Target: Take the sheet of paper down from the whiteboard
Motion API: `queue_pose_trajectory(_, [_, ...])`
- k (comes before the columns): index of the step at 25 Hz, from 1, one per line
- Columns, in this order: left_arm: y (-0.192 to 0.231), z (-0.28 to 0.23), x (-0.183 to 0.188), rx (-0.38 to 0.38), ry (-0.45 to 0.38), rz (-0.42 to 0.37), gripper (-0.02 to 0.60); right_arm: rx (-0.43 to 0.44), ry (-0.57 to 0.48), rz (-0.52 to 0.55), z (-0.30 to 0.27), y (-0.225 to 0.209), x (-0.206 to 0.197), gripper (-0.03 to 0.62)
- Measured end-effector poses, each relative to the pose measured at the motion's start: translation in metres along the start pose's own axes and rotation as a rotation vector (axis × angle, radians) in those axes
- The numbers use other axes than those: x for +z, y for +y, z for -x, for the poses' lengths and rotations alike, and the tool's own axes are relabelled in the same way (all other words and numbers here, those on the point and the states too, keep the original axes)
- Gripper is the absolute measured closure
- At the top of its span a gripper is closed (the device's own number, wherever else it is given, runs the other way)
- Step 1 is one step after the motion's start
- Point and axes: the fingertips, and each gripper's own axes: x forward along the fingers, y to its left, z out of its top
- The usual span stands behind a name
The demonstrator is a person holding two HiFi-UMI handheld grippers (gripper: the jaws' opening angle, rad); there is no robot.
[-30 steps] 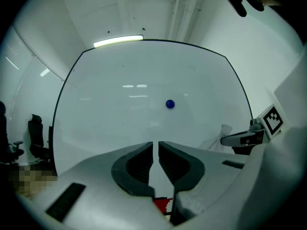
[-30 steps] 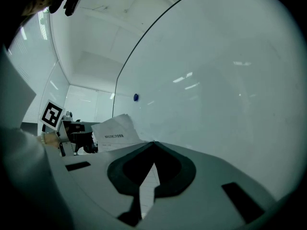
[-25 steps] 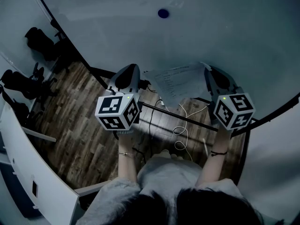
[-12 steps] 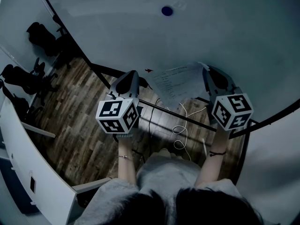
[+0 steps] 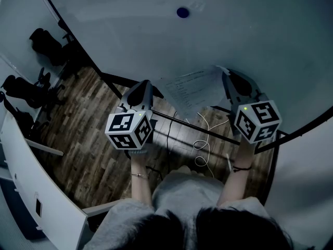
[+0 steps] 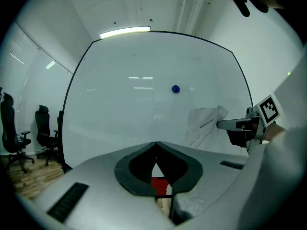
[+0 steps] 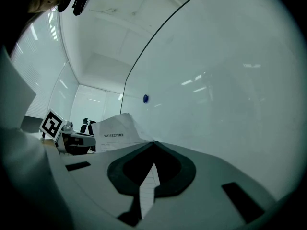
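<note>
The sheet of paper [image 5: 195, 90] hangs loose in front of the lower edge of the whiteboard [image 5: 244, 30], printed side up, its upper right corner bent. My right gripper [image 5: 225, 74] is shut on the sheet's right edge; in the right gripper view the paper [image 7: 112, 133] runs back between the closed jaws. To the sheet's left, my left gripper [image 5: 147, 82] is shut with its tips touching, and the paper [image 6: 204, 123] lies off to its right. A small red thing [image 6: 159, 186] shows through the gap behind those tips; I cannot tell if it is touched. A blue magnet [image 5: 182, 12] sits higher on the board.
Below the board a black stand bar [image 5: 208, 132] crosses over wood floor with looped white cables [image 5: 200, 145]. Black office chairs [image 5: 44, 46] stand at the far left. A white partition [image 5: 31, 176] runs along the near left.
The left gripper has sunk slightly beside the sheet. A small red mark seen at the paper's left corner half a second ago is now hidden. The right gripper keeps its hold.
</note>
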Motion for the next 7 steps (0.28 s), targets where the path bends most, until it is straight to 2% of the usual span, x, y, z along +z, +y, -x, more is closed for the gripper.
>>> queue_pose_trajectory(7, [0.0038, 0.0085, 0.0000, 0.000, -0.001, -0.007, 0.574, -0.012, -0.014, 0.002, 0.0017, 0.0013, 0.0052, 0.594])
